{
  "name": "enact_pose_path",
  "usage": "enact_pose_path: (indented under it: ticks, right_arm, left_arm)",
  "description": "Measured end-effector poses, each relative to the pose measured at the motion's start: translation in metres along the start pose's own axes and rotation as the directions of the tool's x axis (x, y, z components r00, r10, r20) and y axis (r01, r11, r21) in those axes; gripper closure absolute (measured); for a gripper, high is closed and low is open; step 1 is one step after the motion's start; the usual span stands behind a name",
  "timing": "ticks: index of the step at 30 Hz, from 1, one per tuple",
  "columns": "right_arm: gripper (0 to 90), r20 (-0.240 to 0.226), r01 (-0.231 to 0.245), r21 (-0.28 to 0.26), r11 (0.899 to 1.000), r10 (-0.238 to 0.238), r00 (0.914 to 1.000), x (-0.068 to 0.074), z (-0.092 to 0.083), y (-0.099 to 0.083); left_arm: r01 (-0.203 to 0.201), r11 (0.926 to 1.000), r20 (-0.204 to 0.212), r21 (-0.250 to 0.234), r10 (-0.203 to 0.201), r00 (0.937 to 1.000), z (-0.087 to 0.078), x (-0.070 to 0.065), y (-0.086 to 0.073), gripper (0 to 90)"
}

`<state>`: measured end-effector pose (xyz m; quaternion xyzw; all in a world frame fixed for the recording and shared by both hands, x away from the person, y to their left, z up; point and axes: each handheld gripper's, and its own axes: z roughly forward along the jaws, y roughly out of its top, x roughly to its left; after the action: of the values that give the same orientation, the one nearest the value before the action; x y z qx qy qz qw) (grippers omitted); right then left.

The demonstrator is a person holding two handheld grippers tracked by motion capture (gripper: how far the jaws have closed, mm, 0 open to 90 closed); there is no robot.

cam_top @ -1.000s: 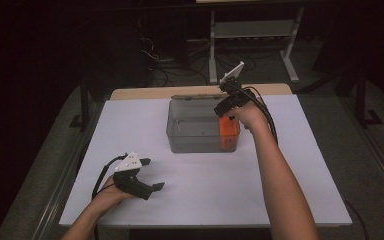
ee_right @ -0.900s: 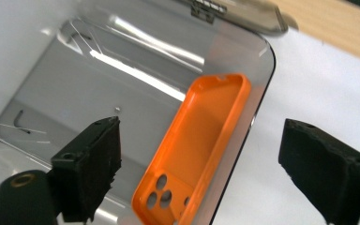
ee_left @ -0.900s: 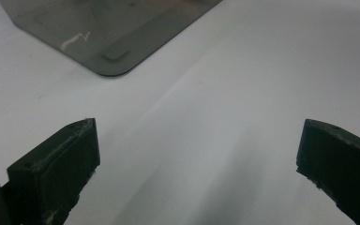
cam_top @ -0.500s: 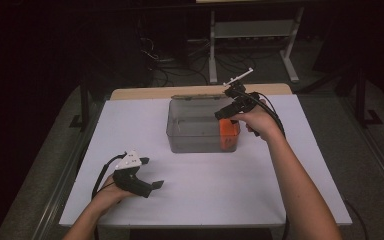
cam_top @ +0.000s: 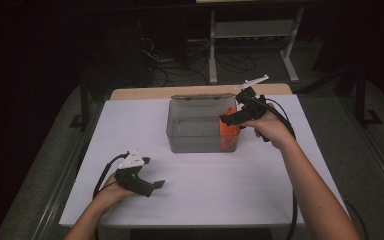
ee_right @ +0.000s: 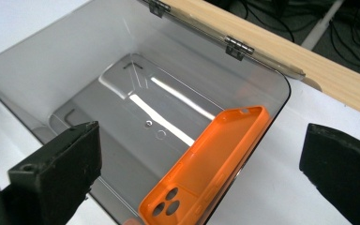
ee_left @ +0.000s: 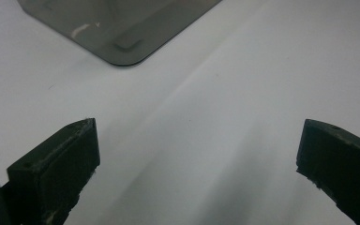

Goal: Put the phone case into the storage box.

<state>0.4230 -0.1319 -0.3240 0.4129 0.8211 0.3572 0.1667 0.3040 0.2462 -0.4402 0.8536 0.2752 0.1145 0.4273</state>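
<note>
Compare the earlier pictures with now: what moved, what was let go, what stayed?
The right gripper has drawn back from over the bin toward its right side, its jaws just opening, nothing between them. The orange case leans inside the bin against its wall, free. The left gripper, open, and the bin stayed put.

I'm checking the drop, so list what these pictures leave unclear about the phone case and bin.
- Orange plastic phone case: its lower end is cut off by the bottom edge of the right gripper view.
- High view: the right hand-held gripper covers part of the case.
- Clear grey plastic bin: cut off by the left gripper view's top edge.
</note>
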Motion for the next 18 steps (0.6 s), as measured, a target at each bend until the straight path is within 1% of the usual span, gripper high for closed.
enact_pose_path:
  ticks: [5, 10, 13, 18]
  right_arm:
    - [0.0, -0.02, 0.01, -0.018, 1.0, -0.011, 0.9997, 0.002, -0.005, -0.007]
    - [0.0, -0.031, 0.016, -0.031, 0.999, -0.017, 0.9994, 0.006, -0.007, -0.017]
    - [0.0, -0.042, 0.011, -0.041, 0.999, -0.013, 0.999, 0.007, -0.008, -0.023]
    - [0.0, -0.052, 0.02, -0.053, 0.998, -0.023, 0.9984, 0.01, -0.01, -0.03]
  left_arm:
    - [0.004, 1.0, 0.006, -0.007, -0.004, 1.0, -0.002, 0.0, 0.0, 0.0]
    - [0.005, 0.9999, 0.009, -0.012, -0.005, 0.9999, -0.002, 0.0, 0.0, 0.0]
    - [0.004, 0.9999, 0.009, -0.011, -0.004, 1.0, -0.002, 0.001, 0.0, 0.0]
    - [0.005, 0.9999, 0.008, -0.011, -0.005, 1.0, -0.002, 0.001, 0.001, 0.0]
